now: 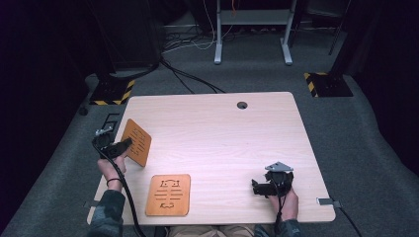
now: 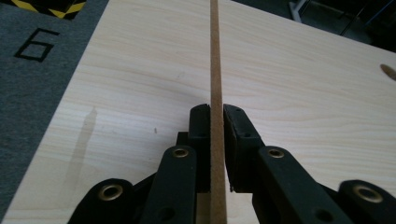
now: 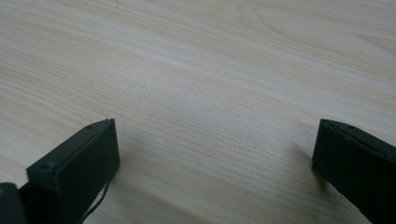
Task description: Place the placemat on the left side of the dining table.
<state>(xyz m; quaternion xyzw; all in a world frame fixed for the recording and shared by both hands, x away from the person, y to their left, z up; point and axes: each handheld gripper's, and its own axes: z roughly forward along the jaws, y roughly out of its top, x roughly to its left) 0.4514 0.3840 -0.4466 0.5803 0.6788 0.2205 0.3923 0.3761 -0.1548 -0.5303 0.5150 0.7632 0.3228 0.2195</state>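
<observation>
A thin orange-brown board with slots (image 1: pixel 137 141) stands on edge, tilted, at the left side of the pale wooden table (image 1: pixel 222 133). My left gripper (image 1: pixel 126 143) is shut on its near edge. In the left gripper view the board (image 2: pixel 216 56) runs edge-on straight up between the two black pads, and the left gripper (image 2: pixel 217 116) pinches it from both sides. A second, similar board with cut-out marks (image 1: pixel 168 194) lies flat near the front edge. My right gripper (image 1: pixel 257 187) rests low at the front right, open; in its own view the right gripper (image 3: pixel 215 149) has bare table between its jaws.
A round cable hole (image 1: pixel 241 105) sits near the table's far edge. Metal clips (image 1: pixel 328 201) stick out at the front corners. On the grey floor beyond are cables, a white desk frame (image 1: pixel 252 29) and two stands with hazard-striped bases (image 1: pixel 112 92).
</observation>
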